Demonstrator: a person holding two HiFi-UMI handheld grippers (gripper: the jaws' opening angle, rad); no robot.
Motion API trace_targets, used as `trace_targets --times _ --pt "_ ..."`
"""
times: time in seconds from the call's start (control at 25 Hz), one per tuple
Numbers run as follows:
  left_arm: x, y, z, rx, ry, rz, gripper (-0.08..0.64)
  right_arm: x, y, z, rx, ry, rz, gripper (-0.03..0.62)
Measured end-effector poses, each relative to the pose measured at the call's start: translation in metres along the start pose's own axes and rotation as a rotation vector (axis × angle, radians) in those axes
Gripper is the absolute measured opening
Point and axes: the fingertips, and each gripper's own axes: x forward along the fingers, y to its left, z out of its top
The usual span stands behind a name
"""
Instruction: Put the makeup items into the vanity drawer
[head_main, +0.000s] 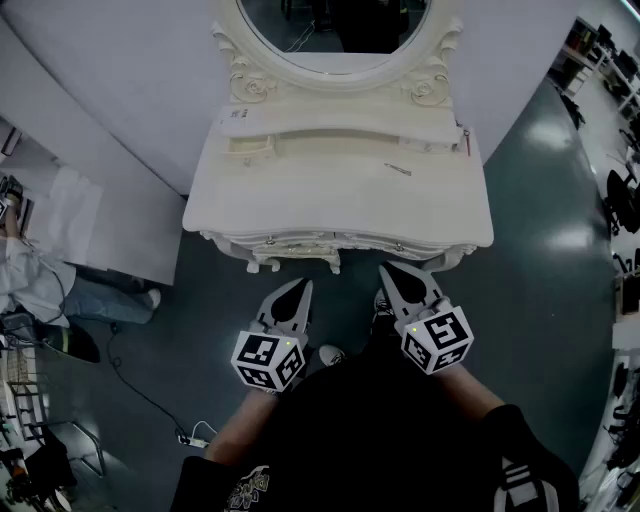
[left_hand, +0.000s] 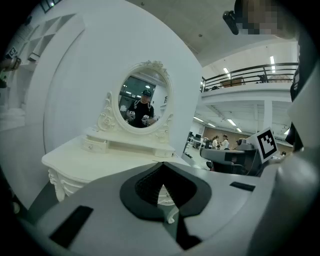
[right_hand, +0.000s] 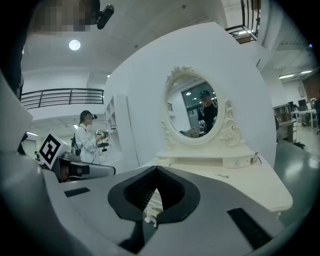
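Since the left gripper (head_main: 303, 285) and right gripper (head_main: 387, 269) are both clenched empty, the cream carved vanity (head_main: 300, 190) needs its front drawer (head_main: 330, 238) pulled open squarely first.

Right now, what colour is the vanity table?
The vanity table is cream white, clearest in the head view.

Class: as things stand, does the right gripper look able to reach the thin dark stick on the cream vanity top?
Likely yes: nothing lies between the right gripper and the thin dark stick, once its shut jaws open.
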Motion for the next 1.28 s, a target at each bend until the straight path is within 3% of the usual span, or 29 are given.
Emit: trace_targets --times 0.84,1.28 --pt "0.008 0.0 -0.002 0.006 0.02 -0.033 0.0 0.001 -0.006 0.002 0.019 -0.014 -0.008 0.029" --pt "0.036 -0.009 0.009 0.024 0.018 -0.074 0.0 0.004 -0.039 0.003 0.02 0.003 -0.029 0.029"
